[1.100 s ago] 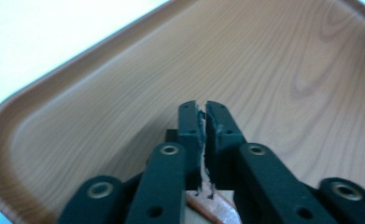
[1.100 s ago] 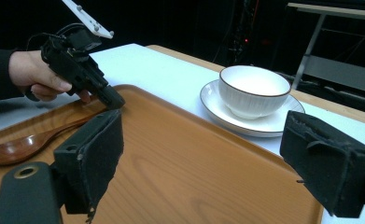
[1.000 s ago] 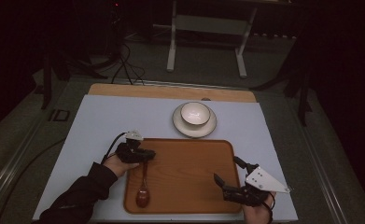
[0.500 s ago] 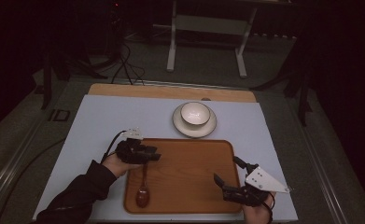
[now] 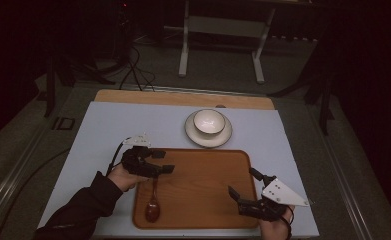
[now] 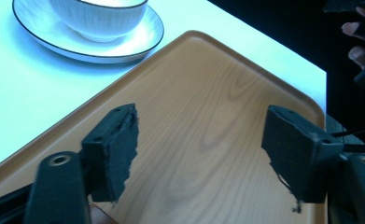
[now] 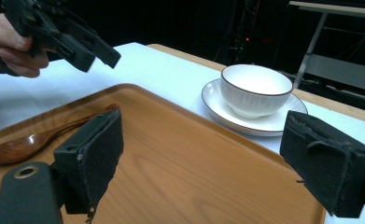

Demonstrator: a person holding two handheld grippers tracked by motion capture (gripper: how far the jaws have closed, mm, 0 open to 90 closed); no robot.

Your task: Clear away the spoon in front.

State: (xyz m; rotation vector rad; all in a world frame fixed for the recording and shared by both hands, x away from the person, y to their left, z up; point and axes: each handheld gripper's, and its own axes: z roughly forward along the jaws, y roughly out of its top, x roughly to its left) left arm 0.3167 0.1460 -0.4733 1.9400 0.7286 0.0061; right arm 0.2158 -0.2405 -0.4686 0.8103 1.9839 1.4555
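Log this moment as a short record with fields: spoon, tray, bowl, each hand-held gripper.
spoon: wooden spoon lying on the tray's left side, free of both grippers
tray: wooden tray on the white table
bowl: white bowl on a saucer, beyond the tray
left hand-held gripper: above the spoon handle, jaws just opened, nothing between them
right hand-held gripper: open, empty, at the tray's right edge

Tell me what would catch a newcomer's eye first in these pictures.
The wooden tray in the middle of the pale table, a dark wooden spoon lying at its left end. Behind it, a white bowl sits on a saucer. The left gripper hangs above the spoon, jaws apart.
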